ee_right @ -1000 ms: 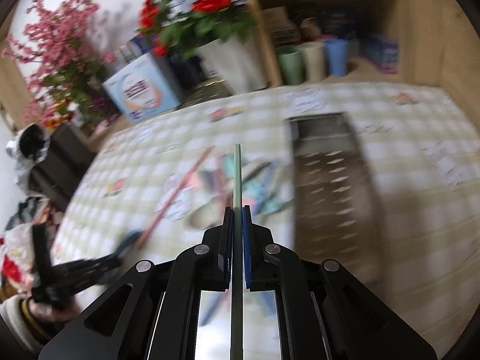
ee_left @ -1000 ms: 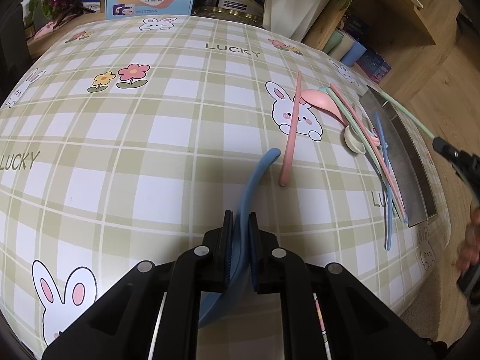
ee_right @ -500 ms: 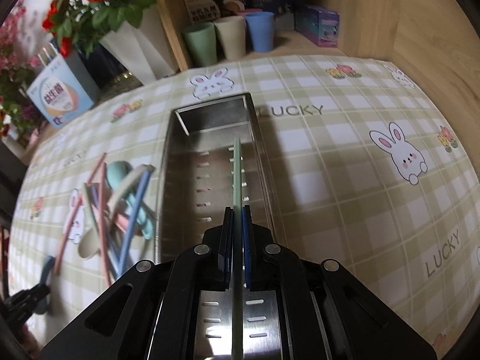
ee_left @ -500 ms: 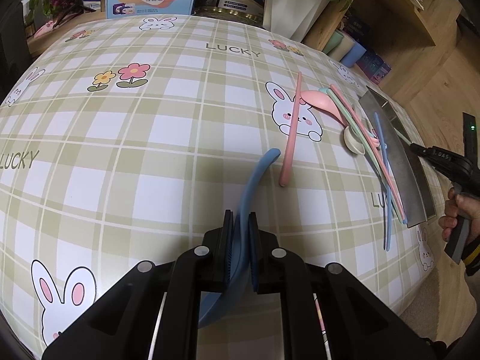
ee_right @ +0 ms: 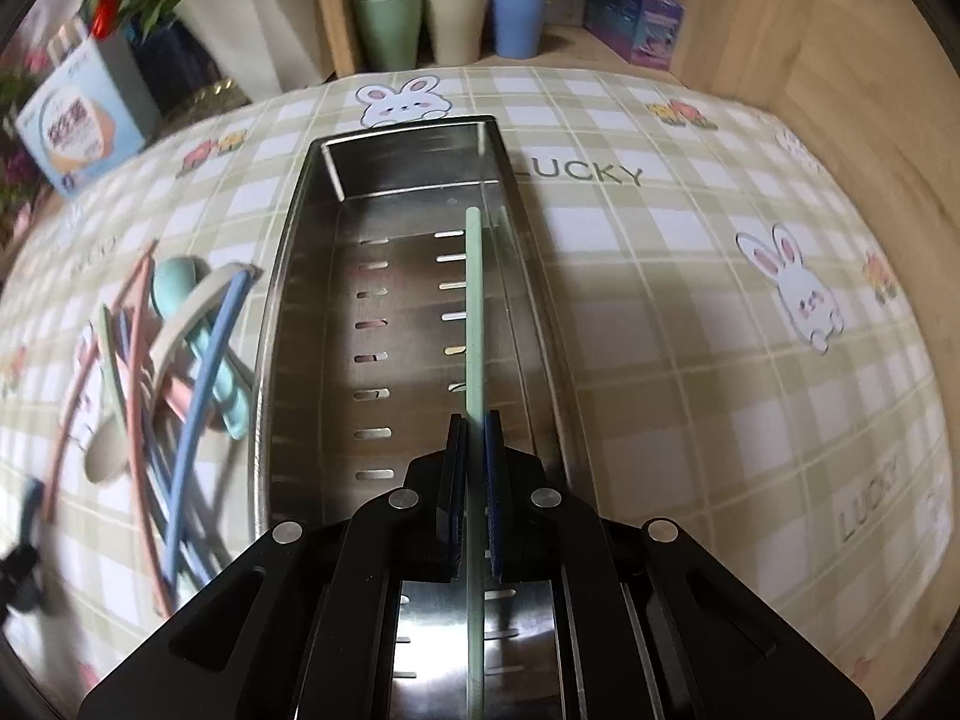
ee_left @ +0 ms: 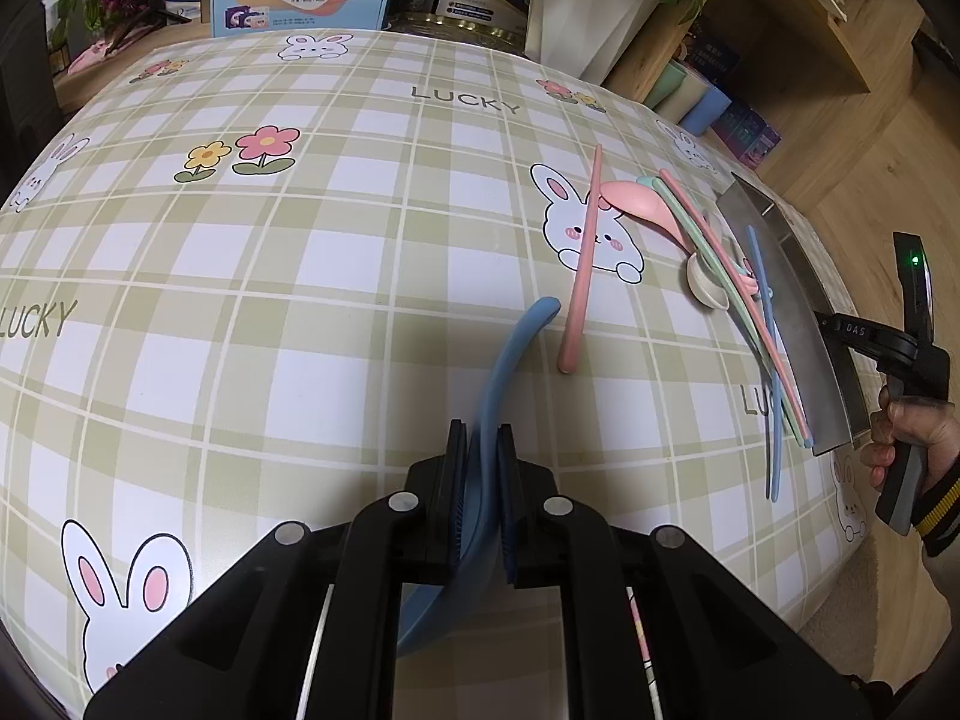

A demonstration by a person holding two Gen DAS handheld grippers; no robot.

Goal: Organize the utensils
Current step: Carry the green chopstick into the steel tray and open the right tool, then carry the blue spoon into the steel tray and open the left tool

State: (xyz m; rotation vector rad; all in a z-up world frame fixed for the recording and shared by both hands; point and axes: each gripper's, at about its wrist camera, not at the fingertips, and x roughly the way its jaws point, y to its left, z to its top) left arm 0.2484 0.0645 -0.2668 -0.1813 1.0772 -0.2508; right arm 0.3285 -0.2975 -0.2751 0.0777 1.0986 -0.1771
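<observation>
While held over the tray: the right gripper (ee_right: 474, 450) is clamped on a green chopstick (ee_right: 474, 312) above the metal tray (ee_right: 288, 312).
Left gripper (ee_left: 480, 456): closed on a blue spoon (ee_left: 510, 360) over the surface (ee_left: 300, 300).
Risk: released tilted, the chopstick could catch the tray wall and roll out.

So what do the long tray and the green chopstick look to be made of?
Tray: likely stainless steel, shiny, reflective walls, slotted floor. Green chopstick: probably matte plastic or similar, given its flat pastel colour without glare; the exact material is unclear.
</observation>
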